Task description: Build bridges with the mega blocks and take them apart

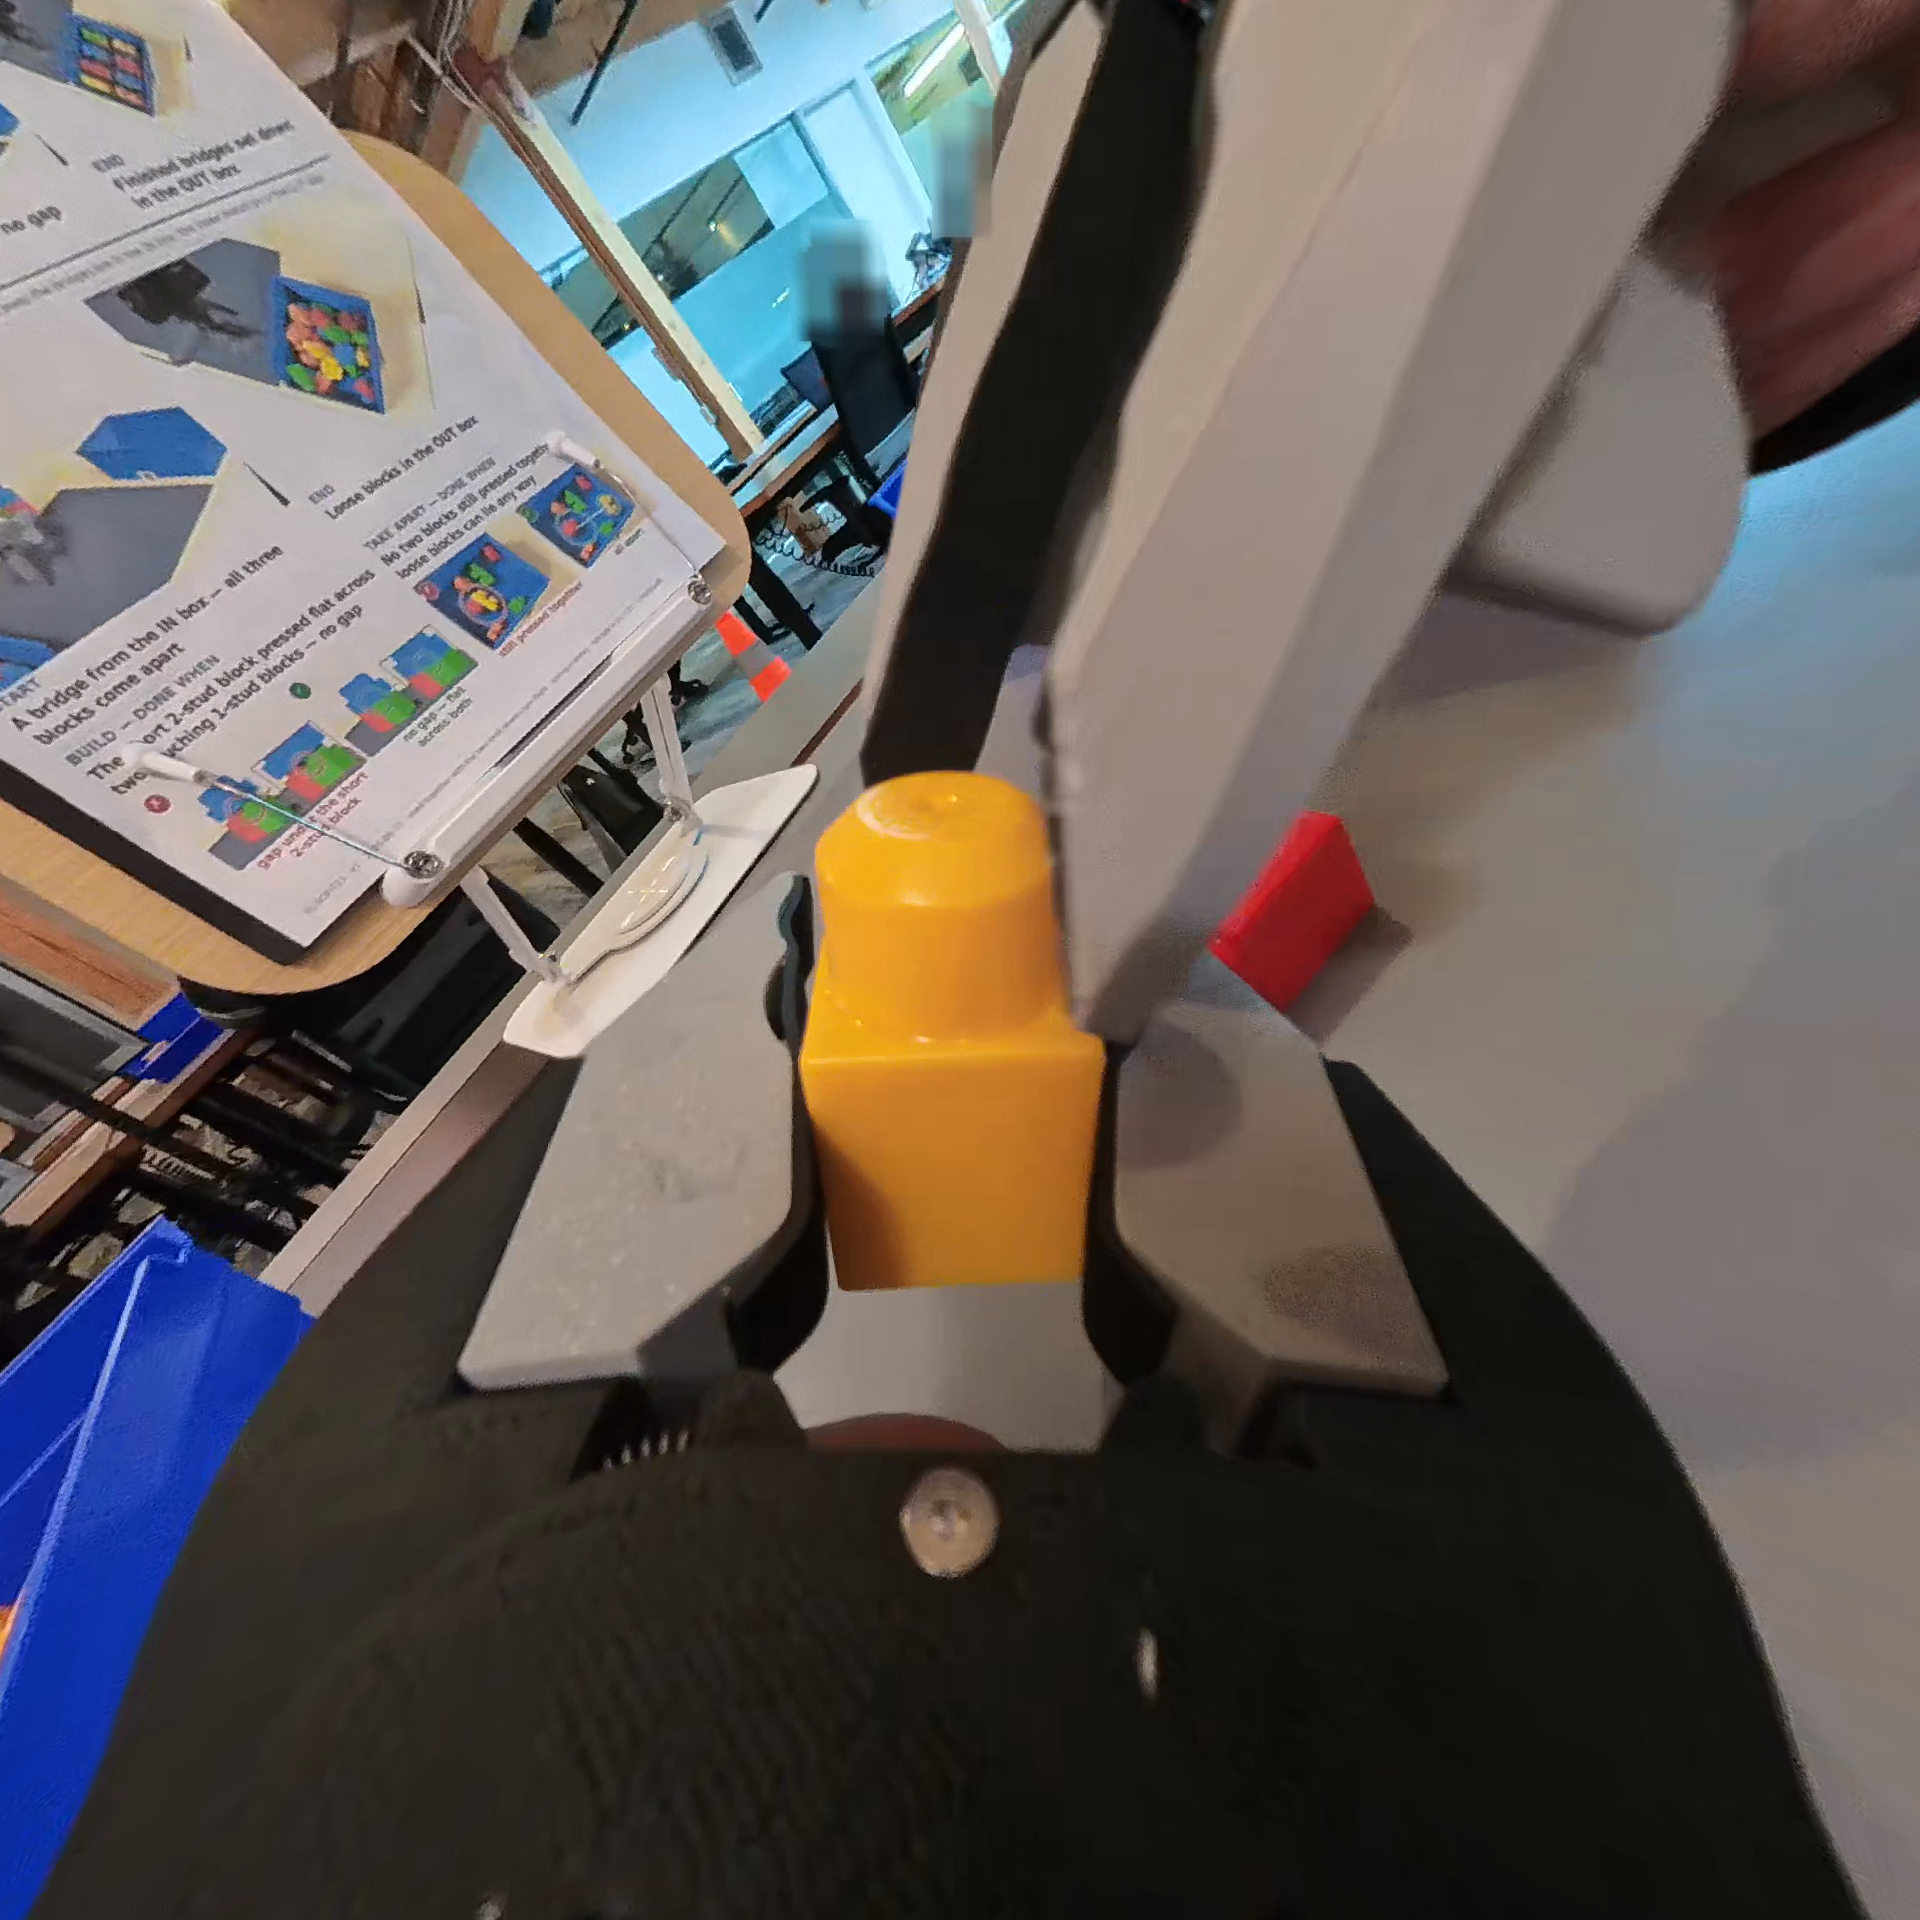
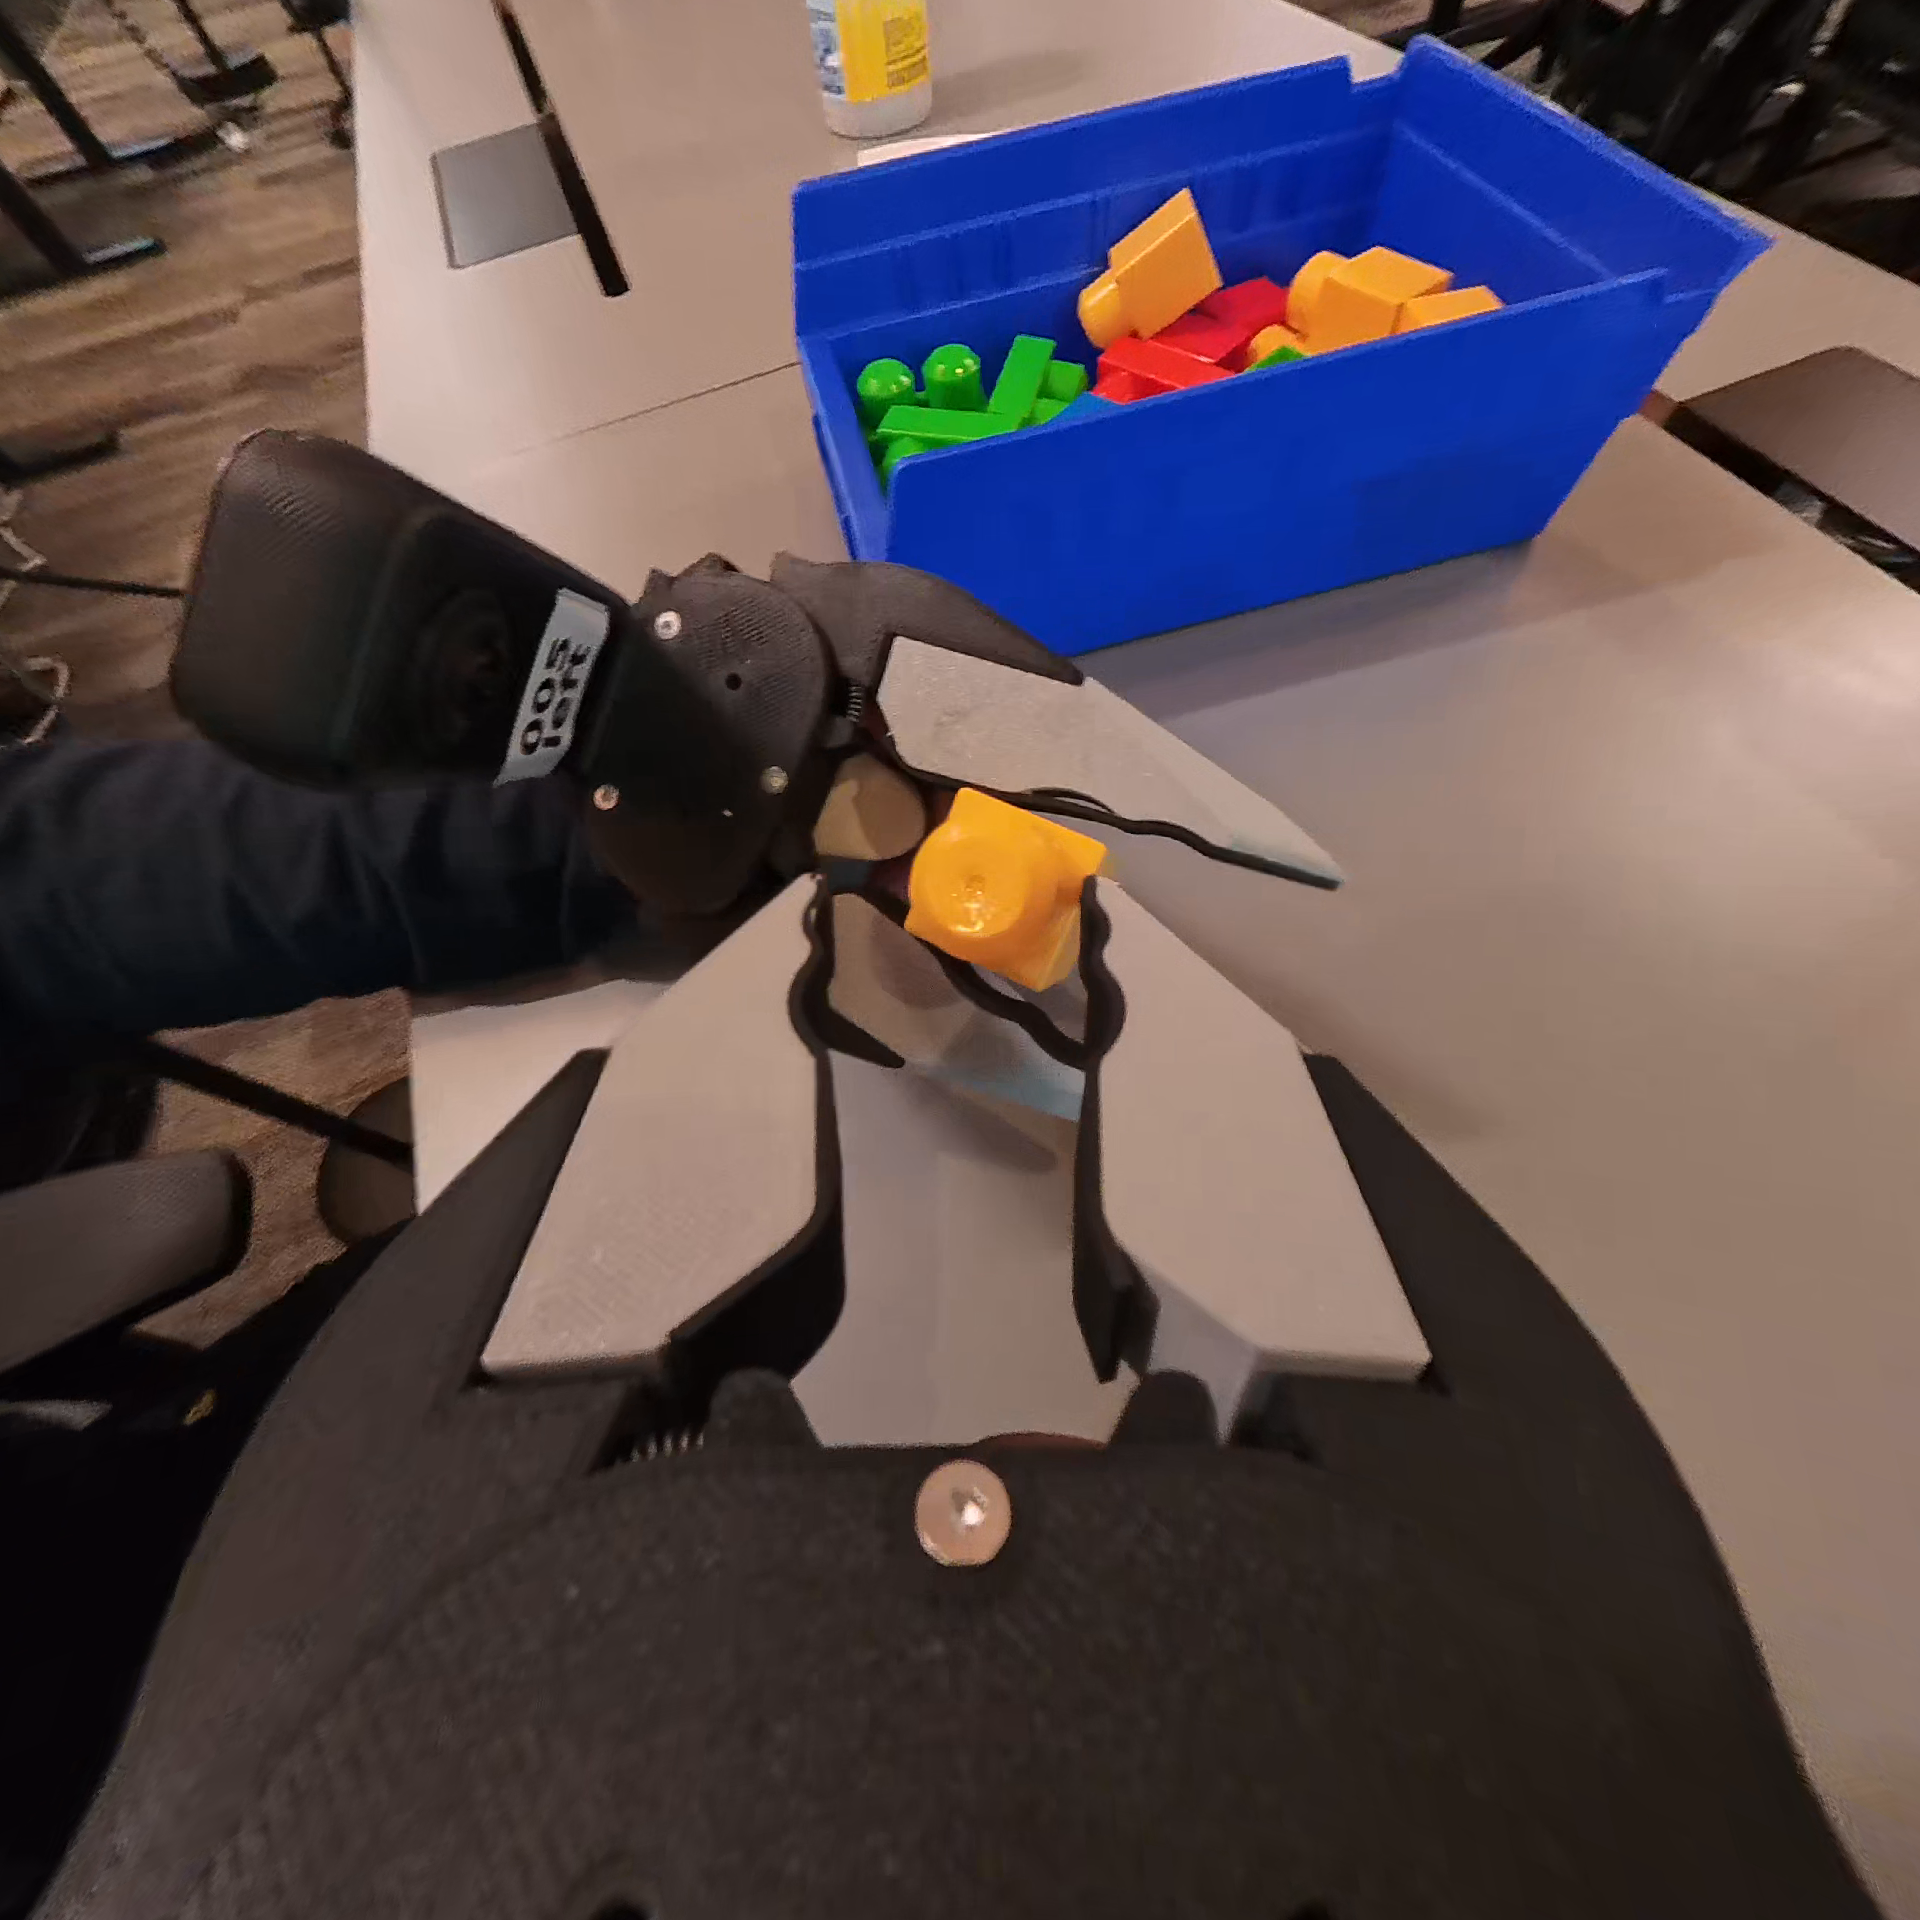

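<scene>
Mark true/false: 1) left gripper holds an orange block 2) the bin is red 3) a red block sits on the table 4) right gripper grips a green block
1) True: the left gripper is shut on the orange block.
2) False: the bin is blue.
3) True: a red block sits on the table.
4) False: the right gripper is open, its tips around the orange block.

Two grippers meeting at one block above table, bin behind.
One-stud block (image 1: 951, 1049) sits between left gripper (image 1: 951, 997) fingers; right gripper (image 2: 956, 987) tips flank it, its finger (image 1: 1195, 644) against block's right side. Bin (image 2: 1195, 520) of blocks (image 2: 1153, 332) on table (image 2: 1558, 935) behind; bottle (image 2: 873, 62) beyond. Lone block (image 1: 1294, 904) right; instruction stand (image 1: 343, 499) left.
</scene>
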`<state>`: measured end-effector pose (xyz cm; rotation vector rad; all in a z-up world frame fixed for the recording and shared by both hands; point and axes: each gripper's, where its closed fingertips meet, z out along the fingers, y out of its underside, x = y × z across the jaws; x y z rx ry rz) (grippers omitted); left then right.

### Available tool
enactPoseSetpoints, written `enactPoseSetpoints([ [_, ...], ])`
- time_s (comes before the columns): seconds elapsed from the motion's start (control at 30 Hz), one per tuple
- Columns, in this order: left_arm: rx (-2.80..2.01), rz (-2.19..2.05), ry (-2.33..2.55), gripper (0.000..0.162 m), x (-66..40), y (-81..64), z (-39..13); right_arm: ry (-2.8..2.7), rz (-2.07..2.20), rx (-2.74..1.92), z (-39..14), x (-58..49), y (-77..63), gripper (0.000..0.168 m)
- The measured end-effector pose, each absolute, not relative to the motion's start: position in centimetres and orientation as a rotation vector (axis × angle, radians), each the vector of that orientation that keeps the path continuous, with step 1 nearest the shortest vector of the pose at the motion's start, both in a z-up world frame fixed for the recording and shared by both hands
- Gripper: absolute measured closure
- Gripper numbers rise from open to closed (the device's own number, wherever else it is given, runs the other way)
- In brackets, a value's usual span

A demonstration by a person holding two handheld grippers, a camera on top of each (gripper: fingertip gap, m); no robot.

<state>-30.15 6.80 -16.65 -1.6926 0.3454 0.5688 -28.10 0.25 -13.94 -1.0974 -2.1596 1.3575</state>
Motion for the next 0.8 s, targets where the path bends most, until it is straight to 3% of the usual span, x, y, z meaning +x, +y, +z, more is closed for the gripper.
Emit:
enactPoseSetpoints([
  [0.07,-1.679,0.543,0.340,0.107,-30.0,6.8,-16.4,-2.119,1.360,-1.135,-14.1,-28.8,0.5,0.134],
  [0.2,-1.709,0.589,0.355,0.107,-30.1,7.1,-16.9,-2.109,1.354,-1.188,-15.0,-29.6,0.4,0.129],
  [0.5,-1.675,0.651,0.331,0.108,-30.5,7.2,-16.6,-2.039,1.258,-1.167,-14.9,-30.1,1.2,0.137],
  [0.6,-1.669,0.662,0.330,0.120,-30.6,7.0,-16.6,-2.007,1.227,-1.175,-14.7,-30.1,2.0,0.137],
  [0.8,-1.658,0.637,0.346,0.123,-30.1,7.0,-16.5,-1.977,1.256,-1.183,-14.4,-29.7,2.2,0.137],
])
